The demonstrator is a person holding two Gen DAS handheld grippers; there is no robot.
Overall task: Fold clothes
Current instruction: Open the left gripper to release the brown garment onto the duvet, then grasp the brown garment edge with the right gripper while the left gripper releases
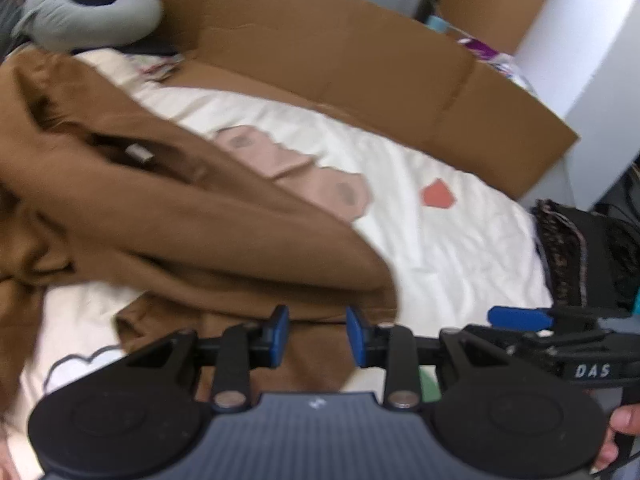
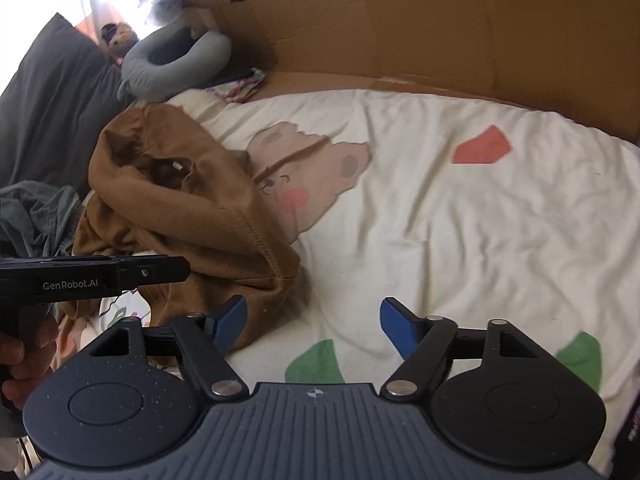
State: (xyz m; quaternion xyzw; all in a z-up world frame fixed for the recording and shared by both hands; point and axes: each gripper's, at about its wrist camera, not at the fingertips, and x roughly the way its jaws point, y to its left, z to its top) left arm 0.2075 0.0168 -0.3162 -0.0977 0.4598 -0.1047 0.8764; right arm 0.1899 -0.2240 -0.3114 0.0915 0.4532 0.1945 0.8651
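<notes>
Two hand-held grippers are seen above a bed covered by a cream sheet [image 2: 460, 216] printed with a bear and coloured patches. One crumpled brown garment [image 2: 188, 204] is heaped on the sheet toward its left edge, near the head of the bed, with its neck opening and a small label turned up. The left gripper [image 1: 317, 334] is held low over the near hem of that garment; its blue pads [image 1: 280, 330] stand a little apart, and no cloth is caught between them. The right gripper [image 2: 313, 326] is held with its jaws wide apart over bare sheet, its left pad just beside the garment's edge; nothing is gripped. A flattened cardboard sheet [image 2: 420, 36] is propped along the far edge of the bed. A grey neck pillow [image 2: 176, 64] and a dark pillow [image 2: 52, 92] lie at the head of the bed, beyond the garment. Grey clothing [image 2: 36, 216] is bunched at the left edge.
</notes>
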